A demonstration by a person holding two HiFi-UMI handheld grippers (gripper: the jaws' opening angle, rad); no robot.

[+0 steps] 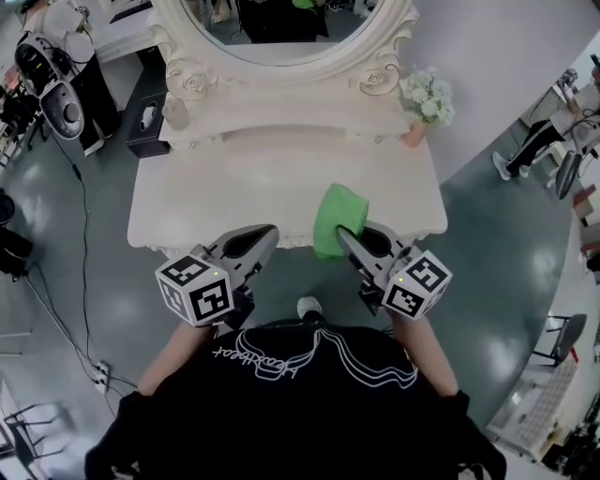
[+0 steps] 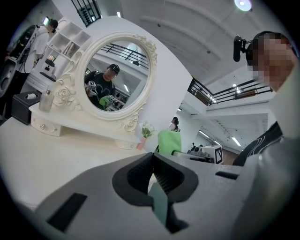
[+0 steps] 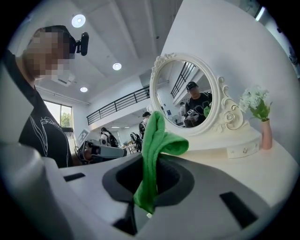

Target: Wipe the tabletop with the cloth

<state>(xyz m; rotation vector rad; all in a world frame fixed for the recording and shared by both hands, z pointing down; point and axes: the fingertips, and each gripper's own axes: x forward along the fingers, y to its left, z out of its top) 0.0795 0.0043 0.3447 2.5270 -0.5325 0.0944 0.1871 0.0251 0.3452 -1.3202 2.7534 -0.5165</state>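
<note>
The right tongs (image 1: 349,234) are clenched on a green cloth (image 1: 339,216). In the right gripper view the cloth is pinched between the two pads. A folded part rises above them and flops toward 3 o'clock, and a short tail hangs below the grip.

In the head view the cloth sits over the near edge of the white surface (image 1: 234,187), at about 5 o'clock from its middle. Whether it presses on the top or is held just clear of it cannot be told.

The left tongs (image 1: 267,234) are clenched as well, with nothing between them; the left gripper view shows the ribbed pads meeting. They hover at the near edge of the surface, at about 6 o'clock from its middle and just beside the right pair. The cloth is at 3 o'clock from them.

An ornate oval mirror (image 1: 281,28) stands at the far side of the surface, at 12 o'clock. A small pink vase of white flowers (image 1: 427,103) stands at the 2 o'clock corner. A black tissue box (image 1: 145,117) lies at 10 o'clock, with a clear bottle (image 1: 175,111) just beside it.
</note>
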